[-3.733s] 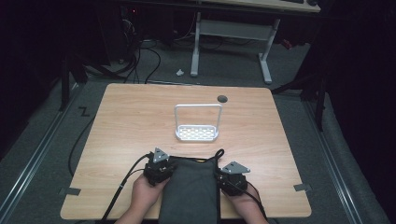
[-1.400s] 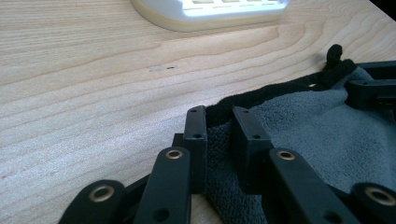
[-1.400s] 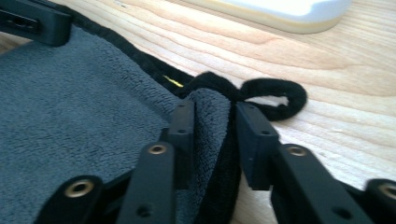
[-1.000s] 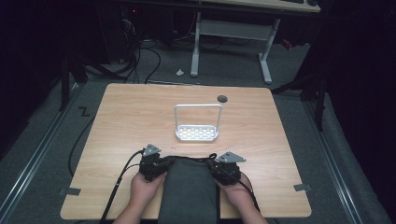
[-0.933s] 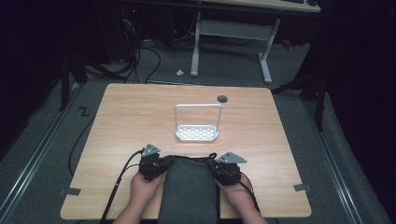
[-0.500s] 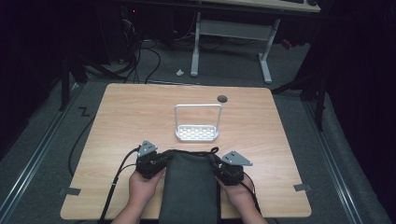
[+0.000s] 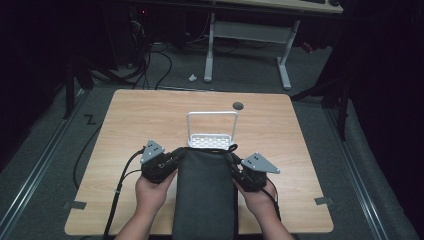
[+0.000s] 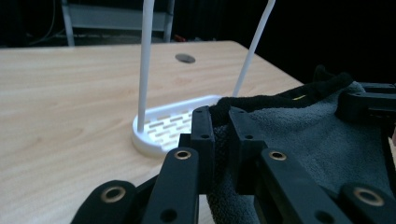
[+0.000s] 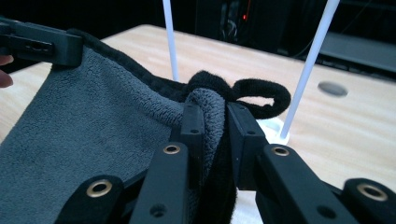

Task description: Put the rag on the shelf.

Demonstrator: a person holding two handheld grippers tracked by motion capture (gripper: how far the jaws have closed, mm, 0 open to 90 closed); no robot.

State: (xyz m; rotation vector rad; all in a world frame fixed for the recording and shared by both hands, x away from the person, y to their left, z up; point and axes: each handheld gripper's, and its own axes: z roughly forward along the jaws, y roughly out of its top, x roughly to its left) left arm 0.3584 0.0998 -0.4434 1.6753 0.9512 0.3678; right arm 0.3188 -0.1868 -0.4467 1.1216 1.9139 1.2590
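A dark grey towel (image 7: pixel 205 195) with black trim hangs stretched between my two grippers over the table's near edge, its top edge raised. My left gripper (image 7: pixel 176 152) is shut on the towel's left top corner (image 8: pixel 317 140); its jaws (image 8: pixel 219 126) have just been closing, with cloth pinched between them. My right gripper (image 7: pixel 234 159) is shut on the right top corner, where a black hanging loop (image 9: pixel 261 98) sticks out past the gripper (image 9: pixel 215 121). Just beyond the towel's top edge stands a white rack (image 7: pixel 212 140), a slotted base with an upright wire arch (image 8: pixel 159 128).
The wooden table (image 7: pixel 130 130) has a round dark hole (image 7: pixel 238 105) behind the rack. Black cables (image 7: pixel 120 185) trail from the left gripper over the table's left front. Desk legs and cables lie on the floor past the far edge.
Both grippers have risen with the towel's top edge, which now sits higher and closer to the rack. The towel hangs longer below them.
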